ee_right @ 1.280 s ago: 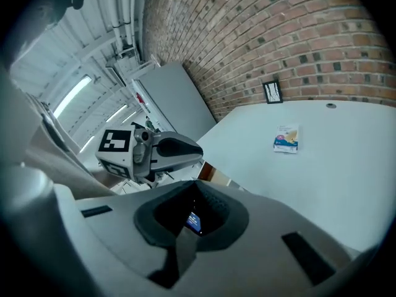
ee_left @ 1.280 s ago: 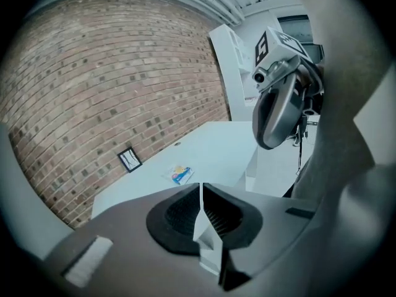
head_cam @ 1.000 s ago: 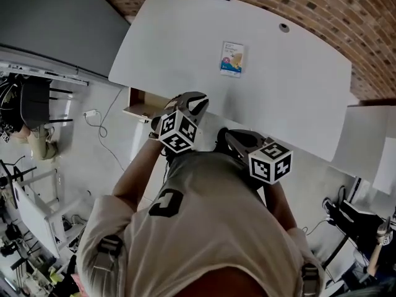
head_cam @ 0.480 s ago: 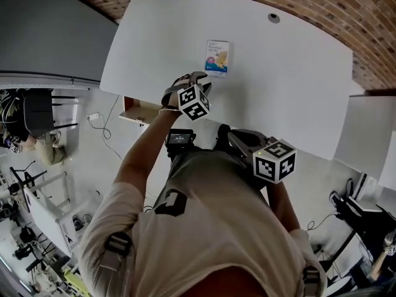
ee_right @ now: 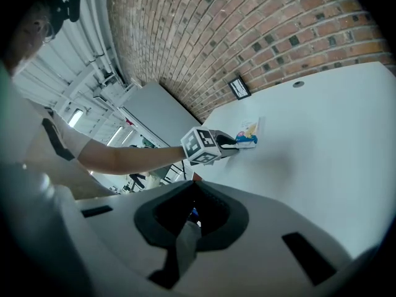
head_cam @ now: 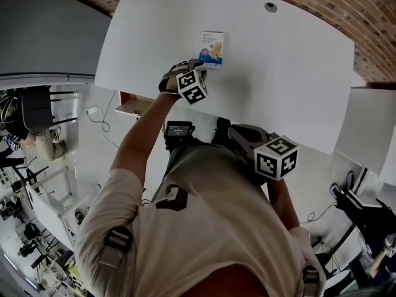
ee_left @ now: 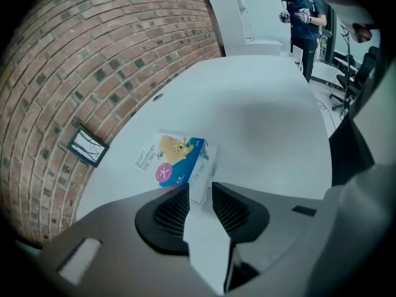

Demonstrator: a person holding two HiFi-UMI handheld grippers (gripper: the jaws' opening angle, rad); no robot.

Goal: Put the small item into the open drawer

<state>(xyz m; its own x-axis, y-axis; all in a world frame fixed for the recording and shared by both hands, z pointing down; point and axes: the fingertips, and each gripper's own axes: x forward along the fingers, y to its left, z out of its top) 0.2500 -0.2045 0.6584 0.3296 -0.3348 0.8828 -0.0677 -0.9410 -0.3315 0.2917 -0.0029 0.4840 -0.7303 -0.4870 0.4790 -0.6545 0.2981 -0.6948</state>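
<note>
Reaching out from beside the person's body, the left hand-held gripper (head_cam: 199, 65) has crossed the white surface (head_cam: 291, 73) and now tips steeply down at the near edge of the small packet (head_cam: 211, 48). Its jaws have just been opening, then eased in slightly. They stand spread, with the packet's white near edge in the gap and neither pad pressing on it, seemingly lined up to pinch it by that edge. The packet lies flat on the surface. It is blue and white, with a pink round mark and a pale picture, and its print is too small to read. Below and left of the packet, under the surface's edge, is the open drawer (head_cam: 133, 104). Well short of the packet, the right hand-held gripper (ee_right: 192, 204) hangs by the person's waist, jaws pressed together on nothing.
</note>
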